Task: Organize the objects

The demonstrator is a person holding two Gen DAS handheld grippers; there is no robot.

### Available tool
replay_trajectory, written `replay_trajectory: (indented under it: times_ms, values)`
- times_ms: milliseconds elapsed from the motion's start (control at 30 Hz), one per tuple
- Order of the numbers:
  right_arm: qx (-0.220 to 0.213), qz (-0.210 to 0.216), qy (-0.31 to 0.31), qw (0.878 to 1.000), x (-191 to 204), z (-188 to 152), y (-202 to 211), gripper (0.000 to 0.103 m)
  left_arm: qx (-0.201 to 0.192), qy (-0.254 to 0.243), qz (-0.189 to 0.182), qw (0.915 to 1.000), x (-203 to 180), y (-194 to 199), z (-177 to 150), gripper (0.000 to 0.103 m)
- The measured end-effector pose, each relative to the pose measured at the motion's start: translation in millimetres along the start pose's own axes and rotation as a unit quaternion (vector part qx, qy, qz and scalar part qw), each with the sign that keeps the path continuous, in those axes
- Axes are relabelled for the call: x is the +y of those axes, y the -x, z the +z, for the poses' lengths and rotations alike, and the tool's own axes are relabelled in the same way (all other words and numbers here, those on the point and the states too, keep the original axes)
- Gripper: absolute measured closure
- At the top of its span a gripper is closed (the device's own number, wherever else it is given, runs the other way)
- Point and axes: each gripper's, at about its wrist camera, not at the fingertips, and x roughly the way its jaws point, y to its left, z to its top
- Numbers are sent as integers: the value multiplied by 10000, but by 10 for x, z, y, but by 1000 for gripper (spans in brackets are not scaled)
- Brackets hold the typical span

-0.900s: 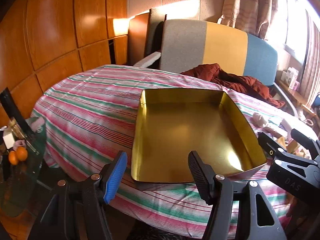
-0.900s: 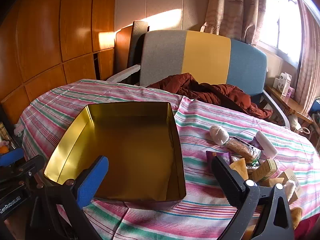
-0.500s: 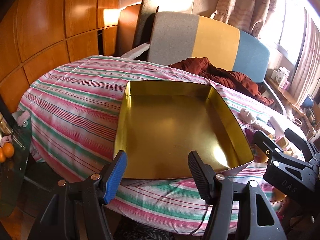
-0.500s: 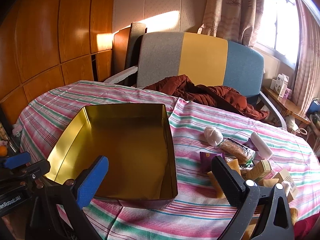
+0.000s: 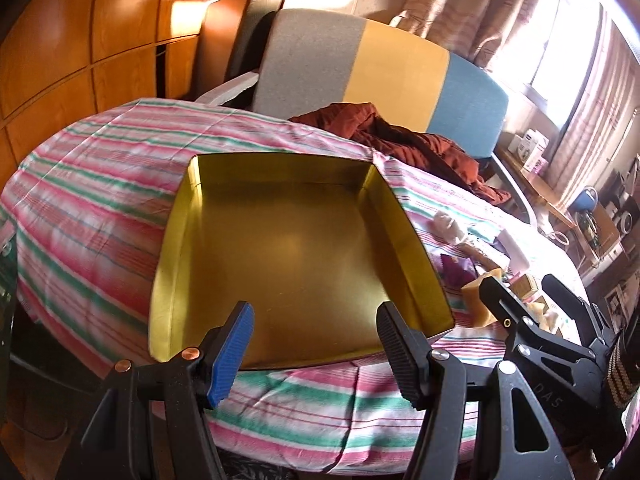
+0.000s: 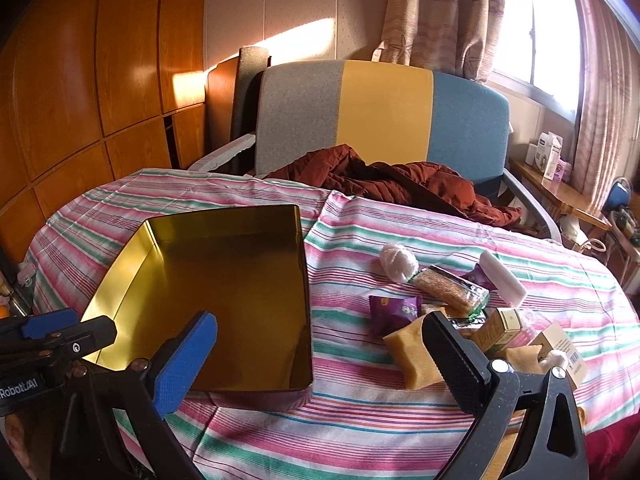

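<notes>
An empty gold tin box (image 5: 288, 248) lies open on the striped tablecloth; it also shows in the right wrist view (image 6: 224, 280). My left gripper (image 5: 314, 344) is open and empty, just before the box's near edge. My right gripper (image 6: 320, 356) is open and empty, over the cloth between the box and a pile of snacks: a white wrapped ball (image 6: 398, 262), a cereal bar (image 6: 450, 288), a purple packet (image 6: 394, 312), a yellow cake piece (image 6: 414, 354), a white tube (image 6: 502, 278) and small cartons (image 6: 500, 326). The right gripper also shows in the left wrist view (image 5: 532, 296).
A chair with a grey, yellow and blue back (image 6: 380, 120) stands behind the table with a rust-red jacket (image 6: 392, 184) on it. Wooden panels (image 6: 100, 80) line the left wall. A side shelf (image 6: 560, 192) with boxes stands under the window at right.
Both grippers have shifted to the right and a little up; the box now sits further left in both views. Both grippers stay open and empty.
</notes>
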Motion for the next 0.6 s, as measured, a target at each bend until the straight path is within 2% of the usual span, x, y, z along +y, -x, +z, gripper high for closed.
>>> replay_trajectory:
  times_ms: [67,167,300,467,600]
  values:
    - [18,-49,-54,10000,-67,-8,-6,0,-42,-57,-141,9999,-40,-16,21,37]
    - [74,-102,-111,9999,-174,-24,-18,0,-3,-120,-351,9993,-128,-63,66,26]
    - [153,-310,-253,9991,-449,-63,27,0,79,-572,-622,9964,-405,-164,115,26]
    - [199,-756,-671,9947,-1062,-87,242,0,453,-1264,-1171,9840,-849,-338,62,26]
    - [392,-1004,-1124,9878,-1636,-149,453,0,847,-1839,-1550,9669,-1237,-502,-74,27]
